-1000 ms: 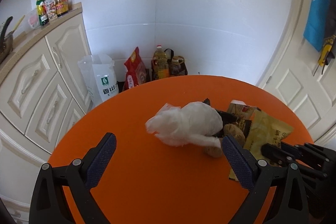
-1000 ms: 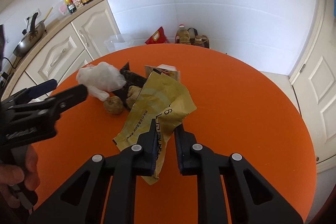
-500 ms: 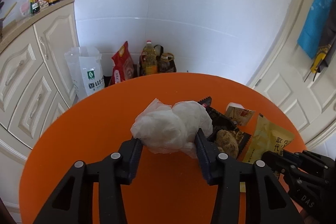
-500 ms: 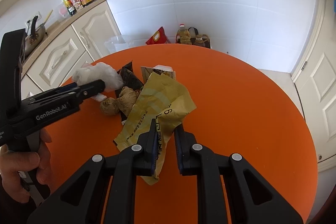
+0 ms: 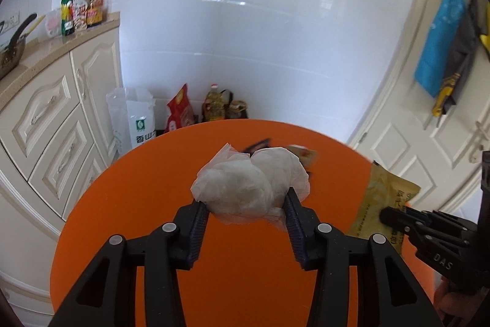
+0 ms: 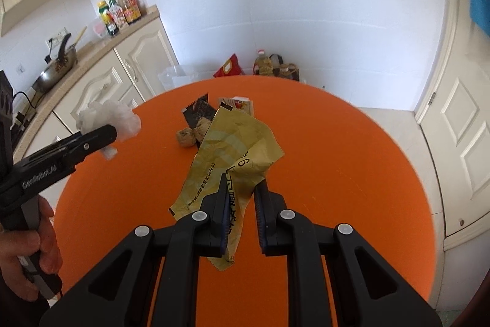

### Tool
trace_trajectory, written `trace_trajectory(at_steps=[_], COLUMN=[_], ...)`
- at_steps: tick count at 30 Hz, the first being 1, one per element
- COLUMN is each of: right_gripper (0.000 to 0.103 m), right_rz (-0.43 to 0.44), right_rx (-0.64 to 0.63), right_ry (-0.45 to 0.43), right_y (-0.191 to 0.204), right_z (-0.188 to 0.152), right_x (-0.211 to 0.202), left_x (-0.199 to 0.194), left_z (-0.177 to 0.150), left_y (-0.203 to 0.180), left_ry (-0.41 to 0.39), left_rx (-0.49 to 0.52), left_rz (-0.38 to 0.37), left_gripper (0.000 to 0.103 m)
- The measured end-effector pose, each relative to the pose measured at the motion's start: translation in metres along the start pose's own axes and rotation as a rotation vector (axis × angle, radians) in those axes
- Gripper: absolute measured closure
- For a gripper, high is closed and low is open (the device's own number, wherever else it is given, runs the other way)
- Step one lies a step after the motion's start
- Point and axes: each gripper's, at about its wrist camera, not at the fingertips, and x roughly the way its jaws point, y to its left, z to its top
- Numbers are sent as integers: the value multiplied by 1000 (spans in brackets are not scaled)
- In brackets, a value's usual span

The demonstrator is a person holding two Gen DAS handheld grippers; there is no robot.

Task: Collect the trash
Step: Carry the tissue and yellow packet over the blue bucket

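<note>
Lifted since the earlier frame, the crumpled white plastic bag (image 5: pixel 249 189) hangs clamped in the left gripper (image 5: pixel 245 206) above the tabletop's (image 6: pixel 352 173) left edge. It looks light, soft, squashy; grip its bulk. The right gripper (image 6: pixel 240 198) pinches the yellow wrapper (image 6: pixel 235 152) mid-table.

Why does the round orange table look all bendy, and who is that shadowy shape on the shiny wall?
Both wrist views use fisheye lenses, which bend the orange table and door. The glossy wall tiles mirror a window and a dark figure in both views. The left wrist view is slightly blurred.
</note>
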Motion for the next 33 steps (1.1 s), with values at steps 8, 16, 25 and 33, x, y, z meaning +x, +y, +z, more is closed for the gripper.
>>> trace_trajectory(at_steps=[8, 16, 25, 33], right_gripper=[89, 89, 89, 89], right_rz=[-38, -115, -294, -475], right_rx=[27, 78, 211, 387], right_ry=[-114, -221, -294, -244], right_y=[-19, -60, -139, -230], right_z=[-23, -50, -102, -175], right_x=[-83, -166, -252, -292], left_x=[-66, -124, -138, -104], left_z=[-34, -69, -89, -118], left_y=[-49, -112, -191, -264], left_ry=[-69, -117, -97, 44], left_rx=[81, 183, 308, 424], left_rz=[-69, -167, -353, -511], left_gripper=[60, 60, 60, 60])
